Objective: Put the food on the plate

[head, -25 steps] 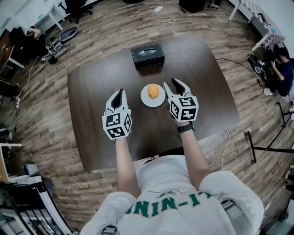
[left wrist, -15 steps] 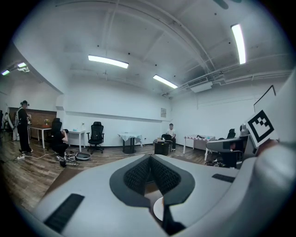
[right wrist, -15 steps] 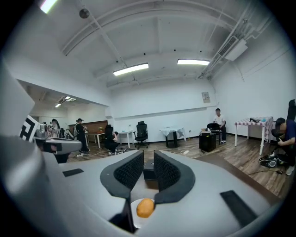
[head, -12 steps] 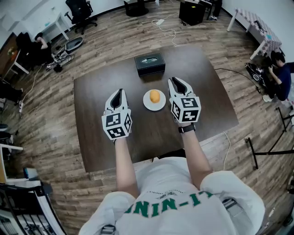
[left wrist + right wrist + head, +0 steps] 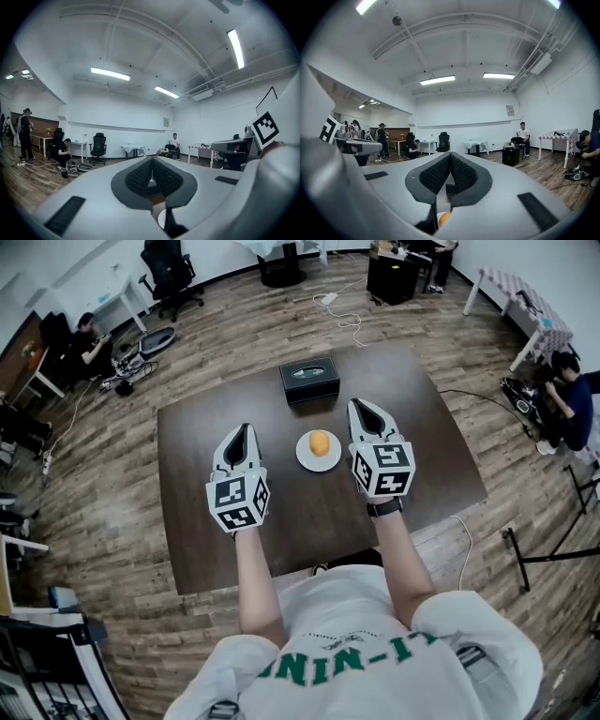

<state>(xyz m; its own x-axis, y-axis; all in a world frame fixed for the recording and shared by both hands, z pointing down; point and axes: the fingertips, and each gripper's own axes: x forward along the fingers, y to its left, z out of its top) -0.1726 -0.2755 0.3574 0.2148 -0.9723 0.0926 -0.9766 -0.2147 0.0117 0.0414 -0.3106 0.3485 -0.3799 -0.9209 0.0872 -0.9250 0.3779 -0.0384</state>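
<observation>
Left tongs (image 5: 243,430) and right tongs (image 5: 361,409) are both closed and empty, flanking the plate (image 5: 306,461) between them where the orange food (image 5: 320,442) already sits, so placing looks done; next calls only for drawing back.

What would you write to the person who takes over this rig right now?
Left gripper: jaws shut, empty, left of the plate.
Right gripper: jaws shut, empty, right of the plate.
Orange food lies on the plate, on the table, in front of a black box.
Done: food is on the plate.
Left: I see no other food to move.
</observation>
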